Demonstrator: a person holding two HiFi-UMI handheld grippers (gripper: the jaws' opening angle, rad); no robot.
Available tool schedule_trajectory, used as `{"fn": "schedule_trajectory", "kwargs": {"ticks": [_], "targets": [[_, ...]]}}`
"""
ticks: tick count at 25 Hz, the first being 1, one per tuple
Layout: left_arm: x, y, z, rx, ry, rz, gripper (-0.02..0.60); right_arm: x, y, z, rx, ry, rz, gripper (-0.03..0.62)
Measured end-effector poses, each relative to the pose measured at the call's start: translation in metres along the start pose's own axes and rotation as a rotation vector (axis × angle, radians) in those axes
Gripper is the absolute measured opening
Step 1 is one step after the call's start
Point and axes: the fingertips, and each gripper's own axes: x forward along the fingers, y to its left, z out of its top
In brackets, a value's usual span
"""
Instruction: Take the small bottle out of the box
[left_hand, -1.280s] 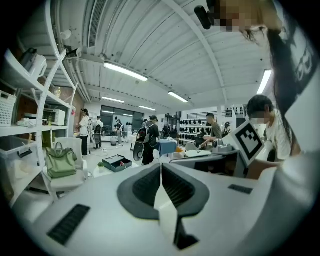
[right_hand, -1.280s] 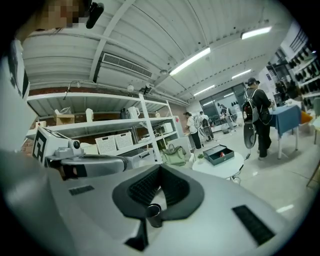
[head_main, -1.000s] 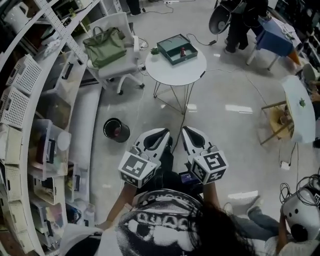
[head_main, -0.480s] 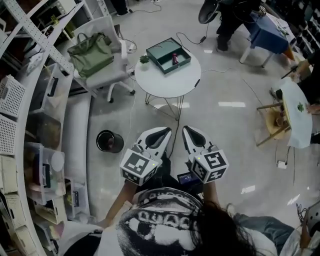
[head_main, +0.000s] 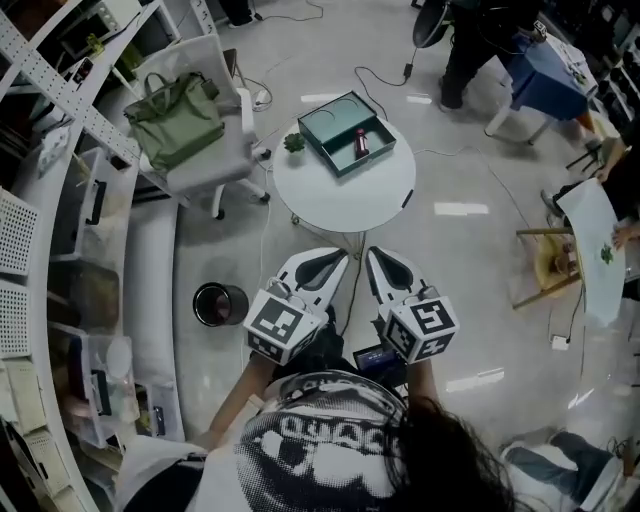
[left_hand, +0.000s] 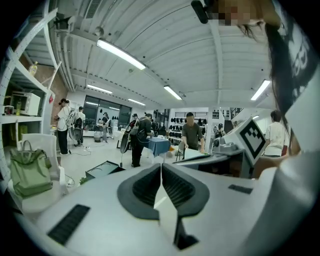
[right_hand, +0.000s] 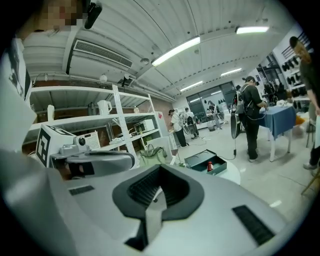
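In the head view the small bottle (head_main: 361, 143) lies in the box (head_main: 325, 117) on the table (head_main: 345, 195) at upper centre, well beyond my left gripper (head_main: 325, 268) and right gripper (head_main: 383, 268), and both gripper views show jaws closed and empty (approach step, I judge: next, open over it).

The small bottle (head_main: 361, 143) lies in the box (head_main: 321, 144) on the table (head_main: 345, 200) (a chair (head_main: 215, 165) stands left of it).

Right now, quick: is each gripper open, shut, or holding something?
Left gripper: closed, jaws together, nothing between them.
Right gripper: closed, jaws together, holding nothing.
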Motion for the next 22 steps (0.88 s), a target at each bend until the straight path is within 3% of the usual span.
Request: {"fn": "schedule_trajectory", "kwargs": {"ticks": [9,22], "targets": [[0.028,0.064,0.005,-0.014,-0.005,0.009,0.017,0.058,-0.023,0.018,-0.002,0.014,-0.017,-0.002],[0.070,0.094,0.000,-0.059,0.024,0.030,0.017,0.094,-0.068,0.021,0.014,0.075,0.001,-0.002]]}}
